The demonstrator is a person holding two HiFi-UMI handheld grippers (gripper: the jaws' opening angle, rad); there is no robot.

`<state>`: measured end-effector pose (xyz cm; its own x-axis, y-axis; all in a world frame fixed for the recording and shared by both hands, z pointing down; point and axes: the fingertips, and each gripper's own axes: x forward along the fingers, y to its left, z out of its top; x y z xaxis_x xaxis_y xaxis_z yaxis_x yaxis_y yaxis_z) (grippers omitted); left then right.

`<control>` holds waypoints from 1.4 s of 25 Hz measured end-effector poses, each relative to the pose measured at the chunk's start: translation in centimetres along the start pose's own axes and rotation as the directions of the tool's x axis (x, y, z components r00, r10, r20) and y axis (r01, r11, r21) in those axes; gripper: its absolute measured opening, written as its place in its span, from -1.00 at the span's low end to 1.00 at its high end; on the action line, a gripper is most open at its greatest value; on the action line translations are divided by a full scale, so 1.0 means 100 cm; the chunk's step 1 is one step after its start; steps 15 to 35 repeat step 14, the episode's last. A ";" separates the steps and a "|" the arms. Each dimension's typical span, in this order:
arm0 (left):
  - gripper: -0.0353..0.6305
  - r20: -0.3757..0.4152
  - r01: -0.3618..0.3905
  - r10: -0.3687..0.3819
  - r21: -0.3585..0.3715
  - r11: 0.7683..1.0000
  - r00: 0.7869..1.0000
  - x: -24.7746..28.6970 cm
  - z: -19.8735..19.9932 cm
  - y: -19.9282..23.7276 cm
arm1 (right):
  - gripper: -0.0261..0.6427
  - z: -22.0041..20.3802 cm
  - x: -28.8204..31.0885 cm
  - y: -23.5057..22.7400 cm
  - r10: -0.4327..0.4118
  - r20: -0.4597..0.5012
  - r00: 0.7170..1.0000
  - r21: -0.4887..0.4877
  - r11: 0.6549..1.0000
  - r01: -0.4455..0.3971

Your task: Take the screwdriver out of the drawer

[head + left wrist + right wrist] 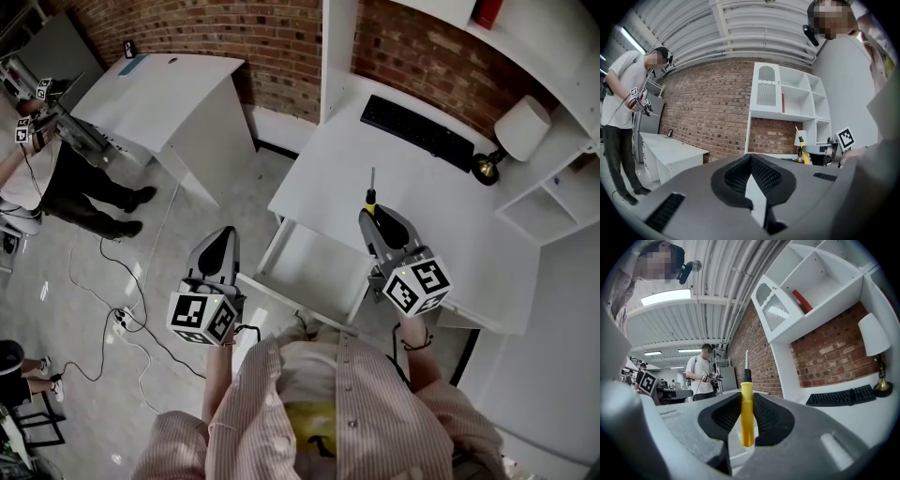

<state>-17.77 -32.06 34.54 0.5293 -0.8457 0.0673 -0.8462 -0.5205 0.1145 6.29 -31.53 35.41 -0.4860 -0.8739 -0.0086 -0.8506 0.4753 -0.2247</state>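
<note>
In the head view, most of the screwdriver [371, 187] handle is hidden behind the right gripper [374, 216]. A bystander [66, 178] is cut off by the left edge. A small dark thing [128, 49] on the far worktop [178, 94], perhaps a phone, is too small to tell.

White desk [450, 225] with keyboard [417, 127], lamp [514, 134]

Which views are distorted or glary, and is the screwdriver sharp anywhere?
Head view: mild barrel bend, even light, screwdriver small but legible. Right gripper view: strong fisheye, black corners, ceiling light blown out, screwdriver sharp. Left gripper view: same fisheye, screwdriver tiny at right.
</note>
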 end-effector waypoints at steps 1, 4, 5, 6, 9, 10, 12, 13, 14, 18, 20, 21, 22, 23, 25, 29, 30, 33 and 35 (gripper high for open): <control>-0.90 0.000 0.000 0.000 -0.004 1.000 1.000 0.000 0.000 0.000 | -0.68 0.000 0.000 0.000 -0.002 0.000 1.000 0.000 1.000 0.002; -0.90 -0.001 0.001 -0.001 -0.009 1.000 1.000 0.001 0.000 0.002 | -0.68 -0.001 0.001 -0.001 -0.008 -0.004 1.000 -0.001 1.000 0.008; -0.90 -0.002 0.002 -0.002 -0.009 1.000 1.000 0.002 -0.001 0.002 | -0.68 -0.001 0.001 -0.001 -0.011 -0.006 1.000 -0.002 1.000 0.011; -0.90 -0.002 0.003 -0.003 -0.009 1.000 1.000 0.002 -0.001 0.002 | -0.68 -0.001 0.001 -0.002 -0.013 -0.006 1.000 -0.003 1.000 0.013; -0.90 -0.004 0.003 -0.003 -0.009 1.000 1.000 0.003 -0.003 0.003 | -0.68 -0.003 0.001 -0.003 -0.019 -0.007 1.000 -0.005 1.000 0.019; -0.90 -0.005 0.003 -0.003 -0.010 1.000 1.000 0.003 -0.004 0.003 | -0.68 -0.003 0.001 -0.003 -0.021 -0.007 1.000 -0.005 1.000 0.021; -0.90 -0.008 0.001 -0.001 -0.010 1.000 1.000 0.003 -0.005 0.005 | -0.68 -0.004 0.002 -0.004 -0.027 -0.009 1.000 -0.005 1.000 0.026; -0.90 -0.009 0.001 -0.001 -0.010 1.000 1.000 0.004 -0.005 0.006 | -0.68 -0.004 0.002 -0.005 -0.029 -0.009 1.000 -0.005 1.000 0.029; -0.90 -0.011 0.000 -0.001 -0.010 1.000 1.000 0.004 -0.006 0.007 | -0.68 -0.005 0.003 -0.005 -0.032 -0.010 0.999 -0.004 0.999 0.032; -0.90 -0.011 0.000 -0.001 -0.010 1.000 1.000 0.004 -0.006 0.007 | -0.68 -0.005 0.003 -0.005 -0.032 -0.010 0.999 -0.004 0.999 0.032; -0.90 -0.011 0.000 -0.001 -0.010 1.000 1.000 0.004 -0.006 0.007 | -0.68 -0.005 0.003 -0.005 -0.032 -0.010 0.999 -0.004 0.999 0.032; -0.90 -0.011 0.000 -0.001 -0.010 1.000 1.000 0.004 -0.006 0.007 | -0.68 -0.005 0.003 -0.005 -0.032 -0.010 0.999 -0.004 0.999 0.032; -0.90 -0.011 0.000 -0.001 -0.010 1.000 1.000 0.004 -0.006 0.007 | -0.68 -0.005 0.003 -0.005 -0.032 -0.010 0.999 -0.004 0.999 0.032; -0.90 -0.011 0.000 -0.001 -0.010 1.000 1.000 0.004 -0.006 0.007 | -0.68 -0.005 0.003 -0.005 -0.032 -0.010 0.999 -0.004 0.999 0.032; -0.90 -0.011 0.000 -0.001 -0.010 1.000 1.000 0.004 -0.006 0.007 | -0.68 -0.005 0.003 -0.005 -0.032 -0.010 0.999 -0.004 0.999 0.032; -0.90 -0.011 0.000 -0.001 -0.010 1.000 1.000 0.004 -0.006 0.007 | -0.68 -0.005 0.003 -0.005 -0.032 -0.010 0.999 -0.004 0.999 0.032; -0.90 -0.011 0.000 -0.001 -0.010 1.000 1.000 0.004 -0.006 0.007 | -0.68 -0.005 0.003 -0.005 -0.032 -0.010 0.999 -0.004 0.999 0.032; -0.90 -0.011 0.000 -0.001 -0.010 1.000 1.000 0.004 -0.006 0.007 | -0.68 -0.005 0.003 -0.005 -0.032 -0.010 0.999 -0.004 0.999 0.032; -0.90 -0.011 0.000 -0.001 -0.010 1.000 1.000 0.004 -0.006 0.007 | -0.68 -0.005 0.003 -0.005 -0.032 -0.010 0.999 -0.004 0.999 0.032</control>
